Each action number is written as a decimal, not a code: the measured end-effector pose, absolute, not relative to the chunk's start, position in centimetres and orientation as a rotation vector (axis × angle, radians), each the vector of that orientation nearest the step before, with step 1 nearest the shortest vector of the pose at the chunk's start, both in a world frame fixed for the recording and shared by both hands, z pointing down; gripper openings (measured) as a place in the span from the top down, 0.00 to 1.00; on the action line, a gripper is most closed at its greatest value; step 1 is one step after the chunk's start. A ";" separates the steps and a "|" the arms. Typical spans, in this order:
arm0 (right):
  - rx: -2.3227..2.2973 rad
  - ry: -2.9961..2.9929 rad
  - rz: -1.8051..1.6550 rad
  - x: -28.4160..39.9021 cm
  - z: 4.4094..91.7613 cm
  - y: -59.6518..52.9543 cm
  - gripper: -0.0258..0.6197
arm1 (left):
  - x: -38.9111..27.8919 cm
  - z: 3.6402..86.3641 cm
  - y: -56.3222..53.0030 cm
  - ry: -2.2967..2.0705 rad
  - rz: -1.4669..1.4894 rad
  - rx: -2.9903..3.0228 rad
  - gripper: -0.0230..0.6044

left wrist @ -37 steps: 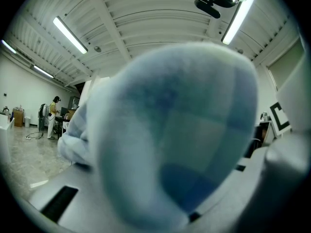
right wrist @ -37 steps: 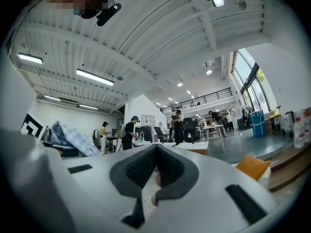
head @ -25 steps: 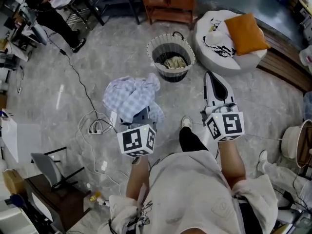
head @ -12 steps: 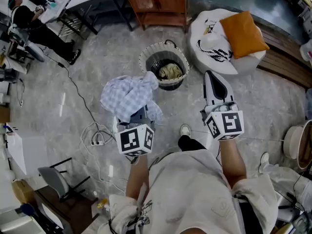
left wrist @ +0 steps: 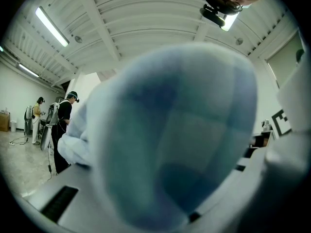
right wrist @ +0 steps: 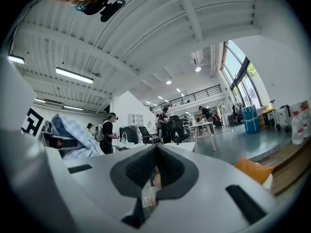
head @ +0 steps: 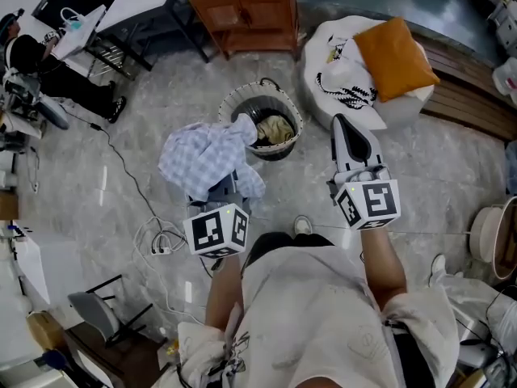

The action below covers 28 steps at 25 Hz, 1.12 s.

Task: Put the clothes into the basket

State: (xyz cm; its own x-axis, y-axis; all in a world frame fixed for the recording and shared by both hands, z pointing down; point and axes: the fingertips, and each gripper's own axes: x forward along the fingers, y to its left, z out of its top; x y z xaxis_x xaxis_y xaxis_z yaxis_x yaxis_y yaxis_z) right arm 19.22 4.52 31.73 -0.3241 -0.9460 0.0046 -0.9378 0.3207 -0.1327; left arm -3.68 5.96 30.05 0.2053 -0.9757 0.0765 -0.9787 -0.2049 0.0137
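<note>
My left gripper [head: 220, 186] is shut on a bunched blue-and-white checked shirt [head: 203, 153], carried level above the floor. The shirt's far edge overlaps the left rim of the round woven basket [head: 297, 120], which holds a beige garment [head: 275, 128]. In the left gripper view the shirt [left wrist: 180, 140] fills almost the whole picture and hides the jaws. My right gripper [head: 344, 123] is level beside the basket's right side, shut with nothing in it. In the right gripper view its pads [right wrist: 146, 166] meet at the tip, and the shirt [right wrist: 73, 130] shows at the left.
A white beanbag [head: 339, 63] with an orange cushion [head: 393, 51] lies right of the basket. A wooden cabinet [head: 246, 14] stands behind it. A power strip and cables [head: 161, 237] lie on the floor at the left. A person [head: 48, 71] stands far left. A wooden platform runs along the right.
Both grippers have moved forward toward the basket, the left one carrying the shirt. The shirt's edge now overlaps the basket's rim. The jaws stand as before.
</note>
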 end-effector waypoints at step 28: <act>-1.895 2.487 -0.127 10.2 32.3 -16.7 0.98 | -11.1 32.2 -17.1 -1.802 0.022 2.460 0.80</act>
